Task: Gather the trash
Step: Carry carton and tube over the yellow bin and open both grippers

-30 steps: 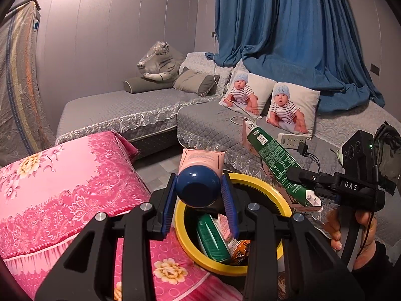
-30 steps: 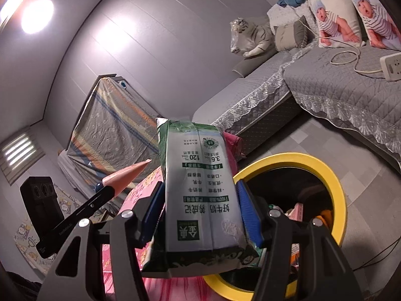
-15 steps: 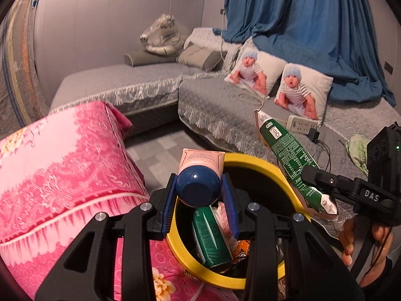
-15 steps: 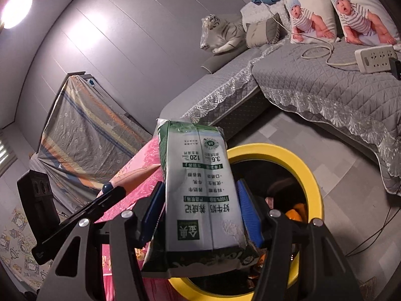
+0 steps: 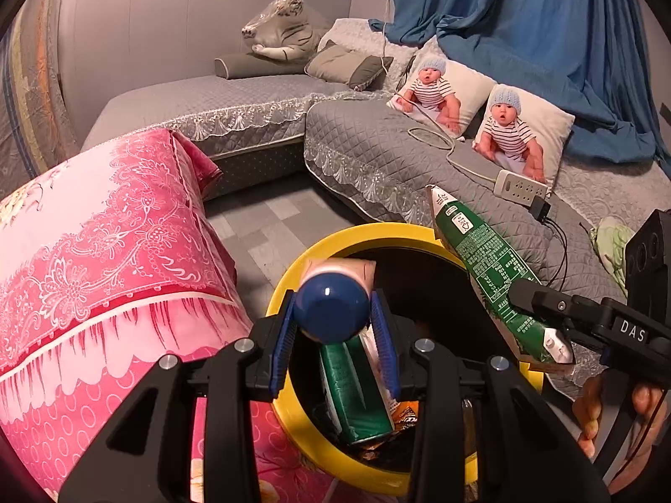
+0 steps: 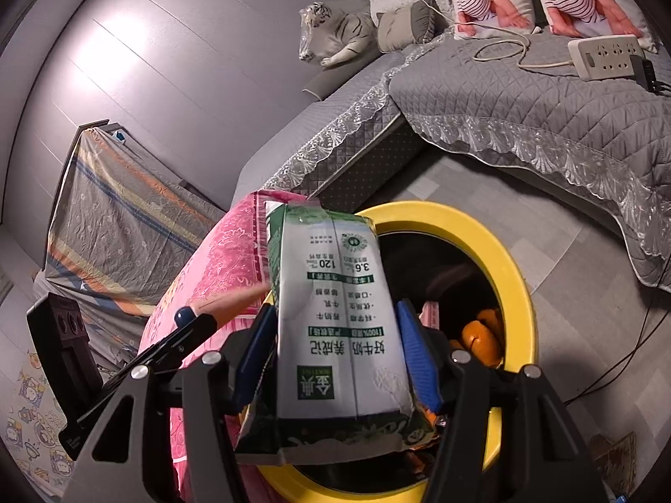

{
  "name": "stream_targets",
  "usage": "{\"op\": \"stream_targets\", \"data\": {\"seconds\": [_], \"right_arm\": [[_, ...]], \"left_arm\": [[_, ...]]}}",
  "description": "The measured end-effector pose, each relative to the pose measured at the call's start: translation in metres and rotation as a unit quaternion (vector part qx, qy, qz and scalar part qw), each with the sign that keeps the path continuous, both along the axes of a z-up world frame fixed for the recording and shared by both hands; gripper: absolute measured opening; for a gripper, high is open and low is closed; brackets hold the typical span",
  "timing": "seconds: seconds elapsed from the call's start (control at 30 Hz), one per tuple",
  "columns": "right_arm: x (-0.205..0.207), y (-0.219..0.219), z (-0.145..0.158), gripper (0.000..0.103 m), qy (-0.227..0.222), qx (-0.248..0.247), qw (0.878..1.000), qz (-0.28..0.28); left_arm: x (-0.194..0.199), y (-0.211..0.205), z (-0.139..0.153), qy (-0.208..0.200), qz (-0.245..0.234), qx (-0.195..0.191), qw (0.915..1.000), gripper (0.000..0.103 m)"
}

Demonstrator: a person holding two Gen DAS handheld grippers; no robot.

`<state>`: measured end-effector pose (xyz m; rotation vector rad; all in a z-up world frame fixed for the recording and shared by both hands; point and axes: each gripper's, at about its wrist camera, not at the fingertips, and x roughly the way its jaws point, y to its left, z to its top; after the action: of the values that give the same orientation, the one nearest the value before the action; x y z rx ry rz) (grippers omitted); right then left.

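Observation:
My left gripper (image 5: 333, 327) is shut on a pink tube with a round blue cap (image 5: 331, 308) and holds it over the near-left part of the yellow-rimmed bin (image 5: 369, 230). My right gripper (image 6: 335, 348) is shut on a flattened green and white milk carton (image 6: 335, 310) and holds it above the bin's rim (image 6: 482, 234). In the left wrist view the carton (image 5: 482, 264) hangs over the bin's right side. The bin holds a green carton (image 5: 352, 390) and orange wrappers (image 6: 478, 335).
A pink floral cushion (image 5: 100, 251) lies left of the bin. A grey quilted sofa (image 5: 398, 159) stands behind, with baby-print pillows (image 5: 520, 134), a power strip (image 5: 520, 184) with cables, and a plush tiger (image 5: 281, 29). Grey tiled floor (image 5: 268, 222) lies between.
Both grippers have moved down and in over the bin with their items still held. The bin's opening now fills more of both views.

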<state>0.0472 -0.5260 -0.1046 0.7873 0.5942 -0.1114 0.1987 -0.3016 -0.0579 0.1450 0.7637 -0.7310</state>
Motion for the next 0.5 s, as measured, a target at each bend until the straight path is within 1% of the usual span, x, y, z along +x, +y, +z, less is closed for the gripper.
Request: {"op": "stream_targets", "data": {"seconds": [0.13,0.17,0.2,0.23,0.3,0.4,0.47,0.5], "right_arm": [[-0.002,-0.003,0.002,0.059,0.001,-0.003,1.0,-0.012],[-0.003,-0.004,0.003,0.07,0.004,-0.005,1.0,-0.02],[-0.005,-0.005,0.004,0.073,0.005,-0.005,1.0,-0.026],[-0.007,-0.006,0.006,0.074,0.005,-0.004,0.999,-0.032],[-0.008,-0.006,0.01,0.074,0.005,-0.007,0.999,-0.034],[-0.011,-0.001,0.02,0.074,0.002,-0.026,0.999,-0.035],[-0.01,0.004,0.026,0.074,0.001,-0.035,0.999,-0.031],[-0.009,0.007,0.028,0.074,0.0,-0.039,0.999,-0.028]], "left_arm": [[0.002,0.001,0.0,-0.002,0.005,-0.001,1.0,0.033],[0.002,0.002,0.001,-0.003,0.01,-0.002,0.9999,0.034],[0.003,0.004,0.002,0.0,0.014,-0.004,0.9999,0.036],[0.005,0.006,0.004,0.004,0.018,-0.007,0.9998,0.038],[0.005,0.013,0.008,0.007,0.033,-0.014,0.9993,0.056],[0.006,0.031,0.021,0.006,0.053,-0.032,0.998,0.059],[0.004,0.042,0.028,-0.002,0.065,-0.035,0.9973,0.063],[0.003,0.051,0.033,-0.004,0.074,-0.036,0.9966,0.063]]}}
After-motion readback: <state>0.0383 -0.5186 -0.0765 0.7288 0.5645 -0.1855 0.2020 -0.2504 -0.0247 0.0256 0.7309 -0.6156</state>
